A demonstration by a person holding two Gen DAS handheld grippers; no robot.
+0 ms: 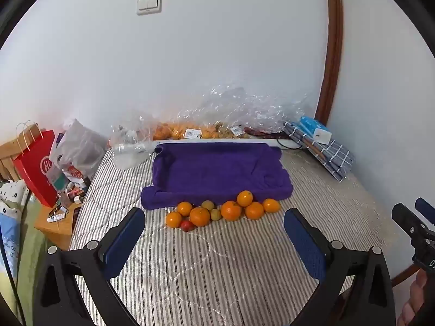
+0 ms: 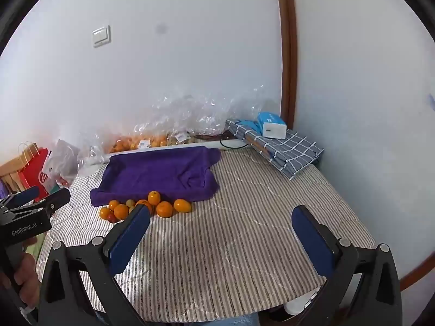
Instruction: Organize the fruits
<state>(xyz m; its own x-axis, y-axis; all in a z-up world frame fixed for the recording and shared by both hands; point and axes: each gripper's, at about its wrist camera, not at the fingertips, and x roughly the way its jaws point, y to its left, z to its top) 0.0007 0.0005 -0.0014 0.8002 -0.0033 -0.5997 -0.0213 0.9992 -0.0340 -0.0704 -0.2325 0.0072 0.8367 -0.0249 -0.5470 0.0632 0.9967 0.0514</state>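
We hold both grippers above the striped bed cover [image 1: 217, 266], each with its blue pads spread wide and nothing between them. The fruit cluster [image 1: 223, 212] lies straight ahead of our left gripper [image 1: 214, 233], in a loose row running left to right along the near edge of the purple towel-lined tray [image 1: 217, 168], touching or almost touching that edge. From the left wrist view the row sits nearly centred between the pads, just beyond their tips. From the right wrist view the same fruit lies ahead and off to the left of our right gripper [image 2: 220, 231], with part of the row hidden behind its left pad. We judge the left gripper the nearer and better aligned one. The small red fruit [image 1: 187, 225] and the nearest orange [image 1: 199, 216] lie closest to it, so a short forward and downward reach should meet them, and the tray lies directly behind for placing.
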